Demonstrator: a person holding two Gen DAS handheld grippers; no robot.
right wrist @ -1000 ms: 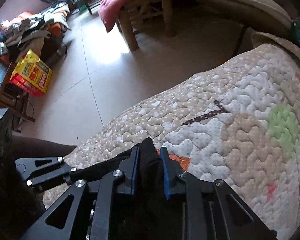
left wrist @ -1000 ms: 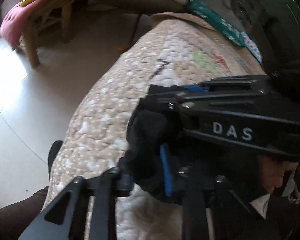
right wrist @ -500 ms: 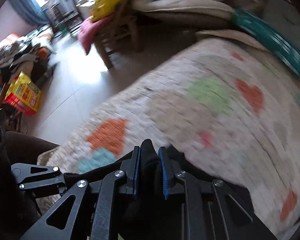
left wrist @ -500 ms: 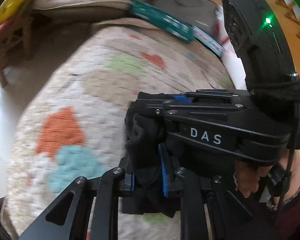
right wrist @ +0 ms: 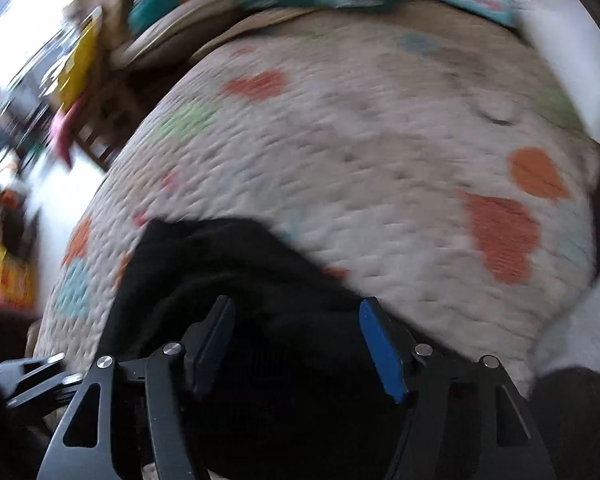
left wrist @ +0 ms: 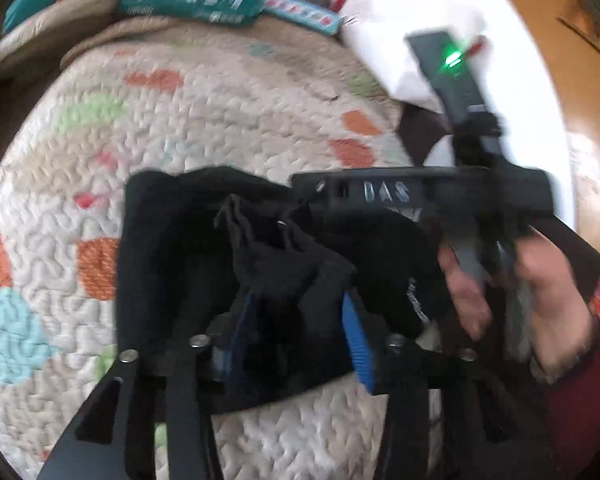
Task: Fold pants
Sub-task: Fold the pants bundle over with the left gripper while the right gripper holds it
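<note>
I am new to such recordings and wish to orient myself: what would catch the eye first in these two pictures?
First, the black pants, bunched on the quilt with its orange, green and blue patches. Next, the blue pads of the left gripper, spread apart with folds of fabric between them, and the right gripper, also wide open over the pants. In the left view, a green light glows on the right gripper's body.
</note>
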